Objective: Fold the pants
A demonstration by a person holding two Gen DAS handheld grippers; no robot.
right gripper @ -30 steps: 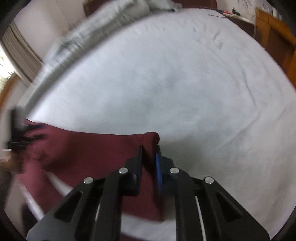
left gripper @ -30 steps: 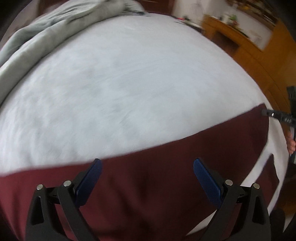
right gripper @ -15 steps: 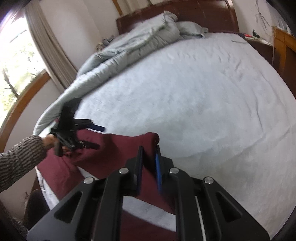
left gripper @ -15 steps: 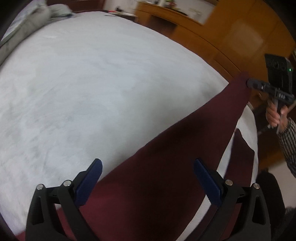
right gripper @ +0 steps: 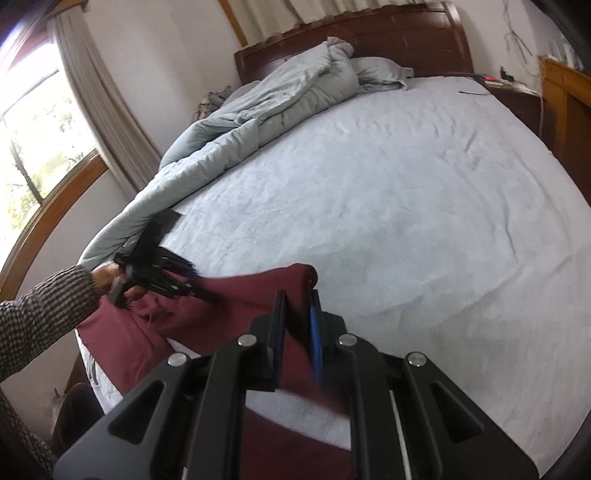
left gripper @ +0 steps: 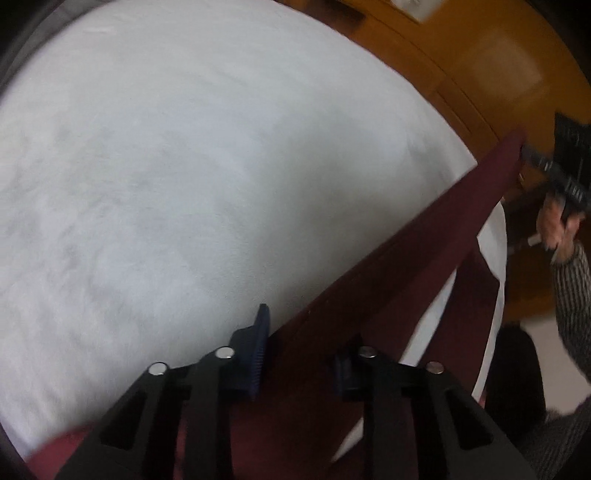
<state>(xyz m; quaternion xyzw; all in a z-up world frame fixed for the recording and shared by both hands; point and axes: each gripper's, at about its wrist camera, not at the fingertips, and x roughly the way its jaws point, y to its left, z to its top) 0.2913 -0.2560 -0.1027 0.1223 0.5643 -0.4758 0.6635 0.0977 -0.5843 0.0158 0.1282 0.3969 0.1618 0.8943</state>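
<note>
The dark red pants (left gripper: 424, 266) (right gripper: 236, 295) hang stretched between my two grippers above the near edge of the white bed (left gripper: 184, 166). My left gripper (left gripper: 301, 354) has closed on the edge of the cloth at one end, with fabric between its blue pads. My right gripper (right gripper: 297, 317) is shut on the other end, and a bunched corner sticks up between its fingers. In the left wrist view the right gripper (left gripper: 532, 155) shows far right, pinching the tip. In the right wrist view the left gripper (right gripper: 173, 280) shows on the left.
A grey duvet (right gripper: 266, 107) is bunched along the far left side of the bed, up to the dark headboard (right gripper: 388, 33). Wooden furniture (left gripper: 480, 66) stands along the right side. A window with curtains (right gripper: 85, 92) is at the left.
My left gripper was open over the pants and has closed on their edge. Both grippers have risen, lifting the pants taut off the bed. The right grip is unchanged.
</note>
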